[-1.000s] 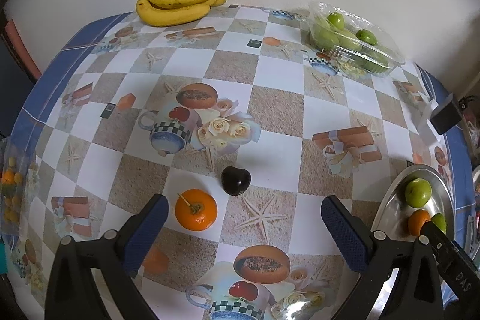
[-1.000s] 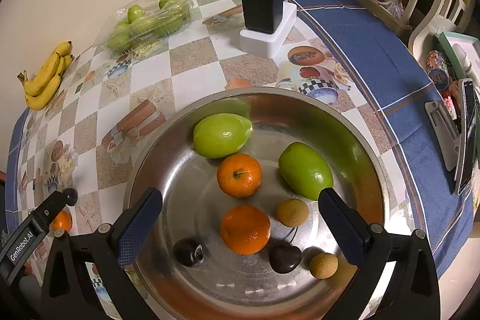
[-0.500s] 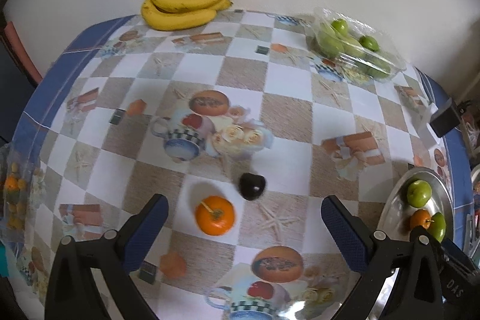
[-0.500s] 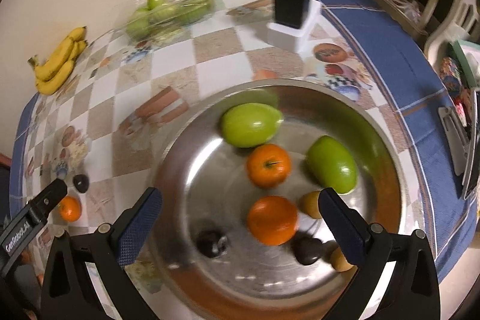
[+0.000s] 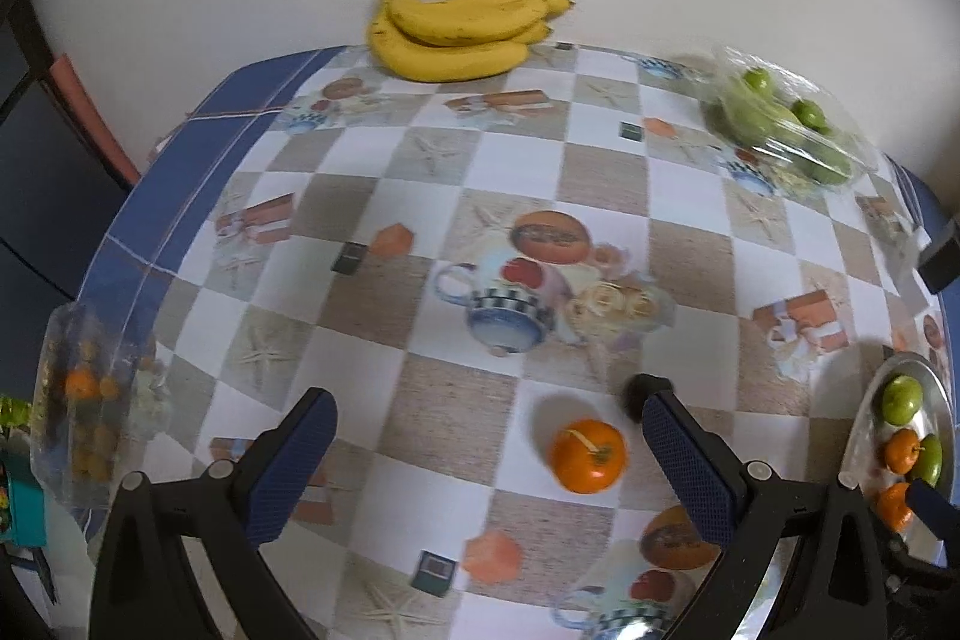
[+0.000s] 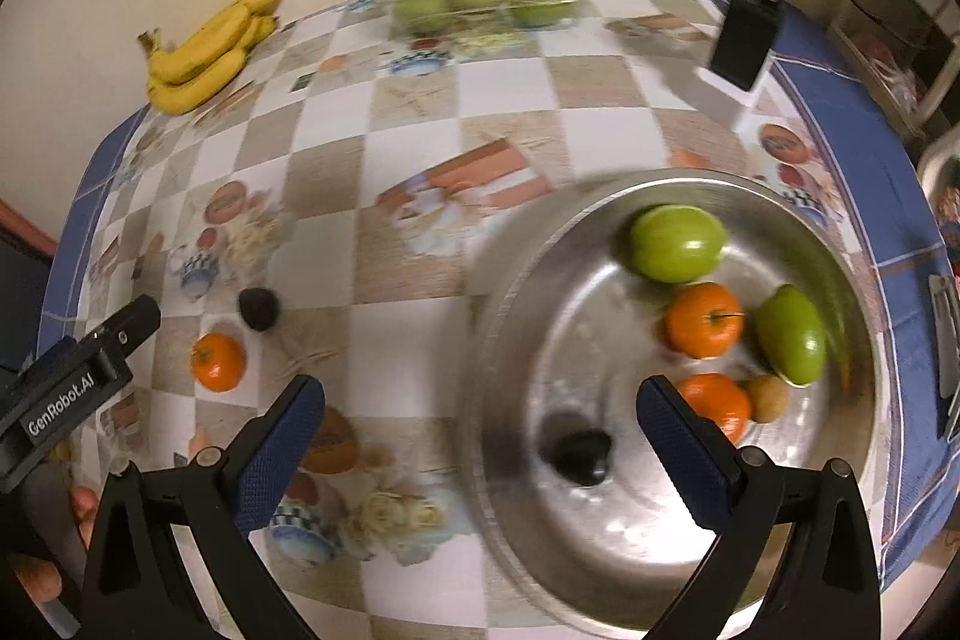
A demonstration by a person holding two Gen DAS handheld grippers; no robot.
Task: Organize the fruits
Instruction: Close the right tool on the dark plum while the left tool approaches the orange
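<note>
An orange lies on the patterned tablecloth just inside my left gripper's right finger, with a dark fruit half hidden behind that fingertip. The left gripper is open and holds nothing. The right wrist view shows the same orange and dark fruit left of the steel bowl. The bowl holds green fruits, oranges, a brown fruit and a dark fruit. My right gripper hangs open over the bowl's left rim, empty. The left gripper's body shows at the left.
Bananas lie at the table's far edge by the wall. A clear plastic box of green fruits sits at the back right. A black charger on a white block stands far right. A bag of small orange fruits lies at the left edge.
The left gripper has swung left, so the orange and dark fruit now sit by its right finger. The right gripper has moved left, from over the bowl's middle to its left rim.
</note>
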